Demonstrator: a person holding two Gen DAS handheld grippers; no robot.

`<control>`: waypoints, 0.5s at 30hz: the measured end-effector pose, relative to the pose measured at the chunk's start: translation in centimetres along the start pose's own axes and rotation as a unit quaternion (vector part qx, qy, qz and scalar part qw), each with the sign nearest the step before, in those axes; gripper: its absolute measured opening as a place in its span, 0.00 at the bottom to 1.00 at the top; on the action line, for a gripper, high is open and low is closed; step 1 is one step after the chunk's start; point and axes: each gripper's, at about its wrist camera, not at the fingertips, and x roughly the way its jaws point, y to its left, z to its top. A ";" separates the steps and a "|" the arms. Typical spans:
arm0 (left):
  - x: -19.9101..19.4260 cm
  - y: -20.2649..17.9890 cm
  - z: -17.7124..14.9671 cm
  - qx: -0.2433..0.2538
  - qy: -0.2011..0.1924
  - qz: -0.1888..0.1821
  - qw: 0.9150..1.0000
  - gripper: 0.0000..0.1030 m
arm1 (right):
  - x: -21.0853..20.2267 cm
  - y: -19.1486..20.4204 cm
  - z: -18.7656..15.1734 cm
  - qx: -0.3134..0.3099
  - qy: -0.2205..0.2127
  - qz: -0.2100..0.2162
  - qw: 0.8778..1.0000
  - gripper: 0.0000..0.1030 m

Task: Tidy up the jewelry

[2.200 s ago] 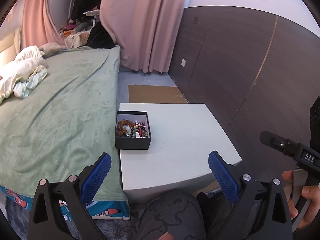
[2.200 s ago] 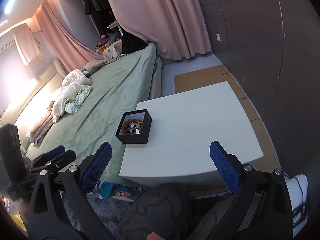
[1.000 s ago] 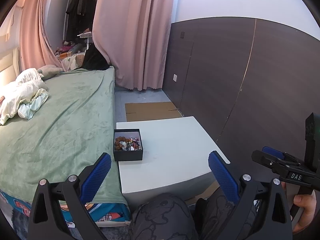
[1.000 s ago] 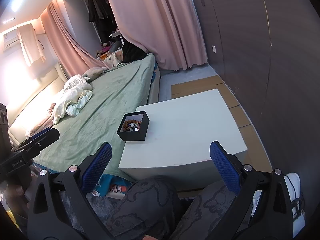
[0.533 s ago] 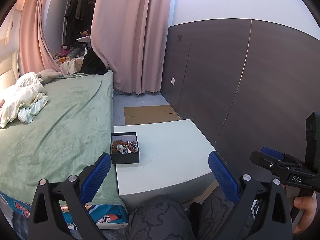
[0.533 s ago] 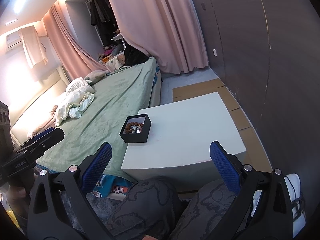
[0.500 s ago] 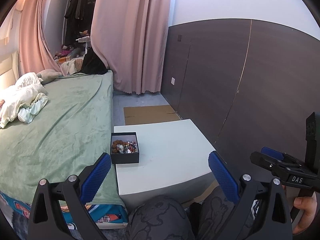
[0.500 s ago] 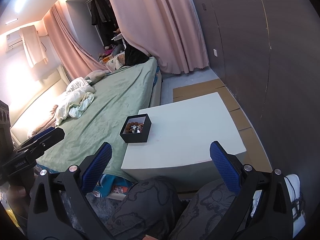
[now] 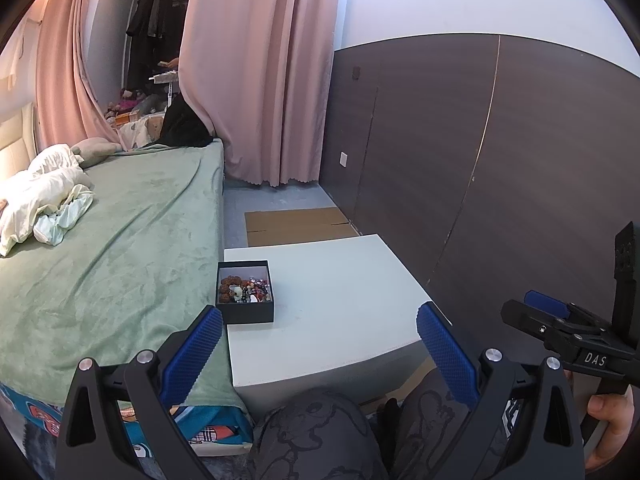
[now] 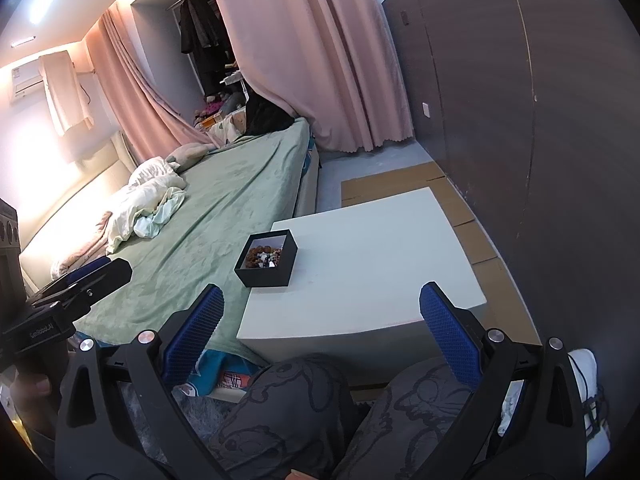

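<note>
Black jewelry box [image 9: 245, 293] on white tabletop [image 9: 332, 292]: beads heaped inside; left tool [image 9: 316, 344], right tool [image 10: 320, 328] spread wide, empty, well apart; sorting seemingly complete, or not begun

Beads in the box [image 9: 245, 292] too small to tell apart, hand [image 9: 610, 420] cut off at the frame edge, shoe [image 10: 588, 384] partly hidden behind a gripper arm.

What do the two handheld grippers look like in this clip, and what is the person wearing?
Both the left gripper and the right gripper are matte black angular frames with silver bolt heads and blue textured fingers. White lettering marks each body: "DAS" on the right one as seen from the left wrist view. The person wears dark grey cartoon-print trousers and a white shoe.
</note>
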 end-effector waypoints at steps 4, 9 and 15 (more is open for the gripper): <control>0.0 0.0 0.0 0.002 0.000 0.000 1.000 0.92 | 0.0 -0.2 -0.1 0.002 -0.001 0.001 1.000 0.95; 0.0 0.1 0.1 -0.003 0.001 0.001 1.000 0.92 | -0.1 -0.2 -0.1 0.003 0.000 0.001 1.000 0.95; 0.1 0.1 0.2 -0.004 0.002 0.001 1.000 0.92 | -0.1 -0.1 -0.3 0.003 0.002 0.001 1.000 0.95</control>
